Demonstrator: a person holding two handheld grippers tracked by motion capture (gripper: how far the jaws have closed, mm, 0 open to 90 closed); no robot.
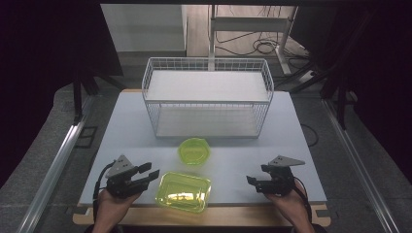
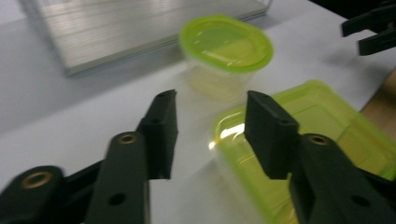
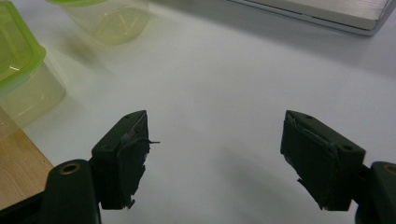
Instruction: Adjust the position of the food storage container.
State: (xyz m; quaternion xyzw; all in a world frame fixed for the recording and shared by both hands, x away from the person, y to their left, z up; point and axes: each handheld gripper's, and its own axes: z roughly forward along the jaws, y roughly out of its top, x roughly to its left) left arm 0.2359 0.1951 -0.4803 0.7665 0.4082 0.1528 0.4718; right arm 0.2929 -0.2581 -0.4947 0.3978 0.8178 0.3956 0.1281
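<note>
On the white table [image 1: 126, 121] in front of you sit two green-lidded plastic boxes, and their places explain how your hands are set; the rectangular box [image 1: 183, 192] lies at the near edge, just beside your left gripper [image 1: 150, 174], while the round tub [image 1: 194, 151] stands a little farther in, between that box and the wire rack [image 1: 208, 97]. Both have their lids on and stand flat, apart from each other, so either can be taken from the side without disturbing the other.

Your left gripper points across toward the rectangular box with its jaws apart and nothing between them; in the left gripper view the box's near corner [image 2: 243, 135] lies just beyond the jaw tips, so this looks like a lined-up approach rather than a grip; whether a tip already touches the lid I cannot tell. Your right gripper [image 1: 254, 183] hangs well apart from both boxes over bare table, its jaws spread and empty, probably waiting clear so the left has room.

The rack's open front faces you, with both shelves bare; it seems the likely place for the boxes, which would explain them standing right before it.
</note>
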